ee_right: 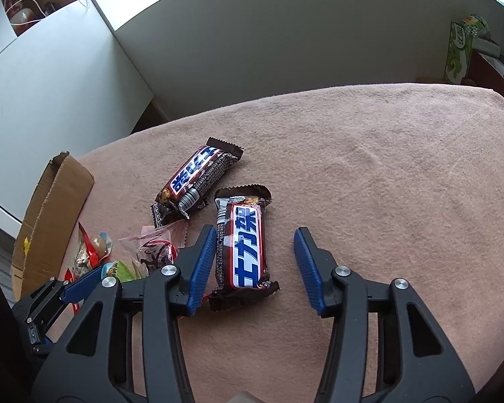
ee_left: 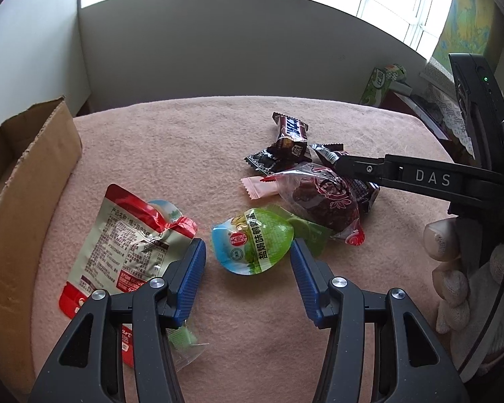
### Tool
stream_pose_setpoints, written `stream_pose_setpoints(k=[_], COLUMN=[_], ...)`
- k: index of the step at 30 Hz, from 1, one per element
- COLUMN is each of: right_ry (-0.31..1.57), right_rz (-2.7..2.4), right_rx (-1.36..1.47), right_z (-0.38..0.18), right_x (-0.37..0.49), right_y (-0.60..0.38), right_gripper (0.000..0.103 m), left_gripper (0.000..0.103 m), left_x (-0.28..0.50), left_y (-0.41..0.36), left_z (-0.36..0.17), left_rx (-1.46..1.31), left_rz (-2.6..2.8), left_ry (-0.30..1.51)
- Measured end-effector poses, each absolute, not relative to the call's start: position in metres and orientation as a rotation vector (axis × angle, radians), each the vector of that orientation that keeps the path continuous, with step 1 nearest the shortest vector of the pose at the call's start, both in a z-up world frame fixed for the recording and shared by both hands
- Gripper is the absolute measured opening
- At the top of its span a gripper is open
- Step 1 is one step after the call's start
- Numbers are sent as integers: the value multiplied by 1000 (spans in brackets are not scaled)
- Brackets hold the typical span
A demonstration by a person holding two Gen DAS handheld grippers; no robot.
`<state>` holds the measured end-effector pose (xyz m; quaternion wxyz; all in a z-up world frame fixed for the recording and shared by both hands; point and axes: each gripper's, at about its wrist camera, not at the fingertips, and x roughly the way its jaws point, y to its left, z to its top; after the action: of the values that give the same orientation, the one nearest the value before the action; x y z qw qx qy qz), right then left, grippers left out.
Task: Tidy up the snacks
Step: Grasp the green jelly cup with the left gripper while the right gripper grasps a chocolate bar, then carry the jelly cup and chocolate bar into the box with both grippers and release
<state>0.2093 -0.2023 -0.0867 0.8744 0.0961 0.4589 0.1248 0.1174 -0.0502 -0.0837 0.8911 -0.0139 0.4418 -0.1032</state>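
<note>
Blue-padded fingers straddle two snacks on the pink-covered surface (ee_right: 369, 168).
Left gripper (ee_left: 248, 262) spread around the green egg pack (ee_left: 252, 240); right gripper (ee_right: 254, 262) spread, chocolate bar (ee_right: 243, 252) between, untouched. Both look light, crinkly, slippery: pinch mid-body. Only the left view shows the cardboard box (ee_left: 27, 181) wall fully.

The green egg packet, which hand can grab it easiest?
Left. The left gripper already has the green egg packet between its open fingers; the right gripper is around a chocolate bar.
</note>
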Motion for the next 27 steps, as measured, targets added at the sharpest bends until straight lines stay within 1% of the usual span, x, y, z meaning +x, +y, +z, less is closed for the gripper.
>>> stream_pose_setpoints(k=[4,5,8,17,22,27], right_ry=[961,963,962,935,893,865], right_rz=[280,289,299,267,266,297], right_rx=[192,194,193,252,284,288], right_z=[-87,-87,-87,-77,-62,-43], right_x=[207,206,203,187,164,145], right_y=[-201,-201,-205,-229,-238,-226], right_gripper=[38,33,33,32,32,32], left_gripper=[51,49,45,44,44,44], left_x=[121,121,122,122,116,104], left_y=[-57,-58,-60,-63,-55,-49], left_z=[-85,-85,-84,-75,-51,-24], left_rx=[0,4,5,31,28,-17], left_rz=[-205,-204,-200,-187,-192,-225], left_ry=[923,924,923,903,846,774])
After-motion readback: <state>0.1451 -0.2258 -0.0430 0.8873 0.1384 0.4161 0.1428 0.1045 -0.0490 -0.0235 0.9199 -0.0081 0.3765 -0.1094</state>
